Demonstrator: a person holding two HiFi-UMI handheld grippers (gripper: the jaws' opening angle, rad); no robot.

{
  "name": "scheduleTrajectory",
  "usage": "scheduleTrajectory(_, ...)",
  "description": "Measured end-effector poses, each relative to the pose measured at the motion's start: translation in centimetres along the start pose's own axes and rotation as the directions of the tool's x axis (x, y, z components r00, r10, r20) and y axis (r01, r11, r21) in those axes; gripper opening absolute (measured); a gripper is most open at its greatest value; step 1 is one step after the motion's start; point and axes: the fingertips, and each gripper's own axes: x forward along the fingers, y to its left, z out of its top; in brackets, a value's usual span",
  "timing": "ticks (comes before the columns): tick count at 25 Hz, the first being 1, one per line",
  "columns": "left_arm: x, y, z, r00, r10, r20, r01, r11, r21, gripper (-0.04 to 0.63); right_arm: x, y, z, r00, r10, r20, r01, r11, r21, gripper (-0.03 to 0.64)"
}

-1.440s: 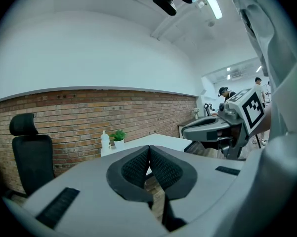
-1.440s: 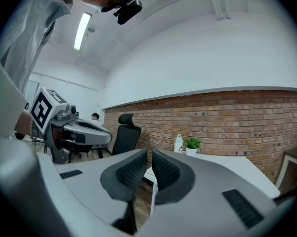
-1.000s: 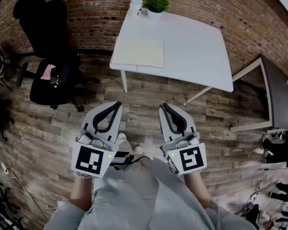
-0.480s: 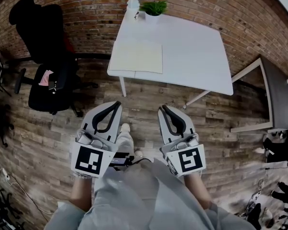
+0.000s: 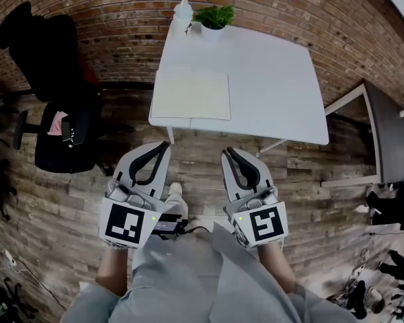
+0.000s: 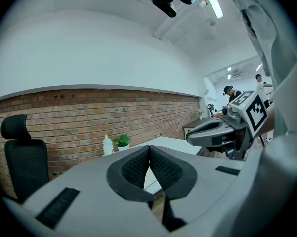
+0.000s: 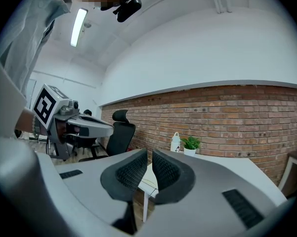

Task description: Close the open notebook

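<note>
The open notebook [image 5: 191, 94] lies flat, cream pages up, at the near left corner of the white table [image 5: 275, 79]. Both grippers are held side by side over the wooden floor, well short of the table and pointing towards it. My left gripper [image 5: 167, 145] is shut with nothing in it; its pads [image 6: 138, 167] meet in the left gripper view. My right gripper [image 5: 227, 151] is also shut and empty, its tips [image 7: 149, 151] almost touching. The table's front edge shows just beyond the jaws in both gripper views.
A white bottle [image 5: 182, 9] and a small potted plant [image 5: 214, 17] stand at the table's far edge against the brick wall. A black office chair [image 5: 60, 113] stands to the left of the table. A grey desk [image 5: 383, 133] stands at the right.
The table and notebook have drawn closer and sit lower in the head view; the chair has slid left. Both grippers moved forward together, still shut.
</note>
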Motion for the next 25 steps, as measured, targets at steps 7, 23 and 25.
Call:
scheduleTrajectory(7,3.8,4.8,0.3,0.999,-0.034,0.014,0.034,0.999,0.003,0.018,5.4,-1.7,1.6,0.999,-0.033,0.005,0.033,0.999,-0.011,0.058)
scheduleTrajectory(23,10.9,11.6,-0.2,0.993,-0.117,0.014,0.117,0.993,0.011,0.018,13.8,-5.6,2.7,0.992,-0.124,-0.004,0.124,0.992,-0.007,0.058)
scheduleTrajectory(25,11.5,11.8,-0.4,0.992,-0.125,0.011,0.125,0.992,0.008,0.018,14.3,-5.9,2.6,0.992,-0.129,-0.014,0.129,0.992,-0.005,0.058)
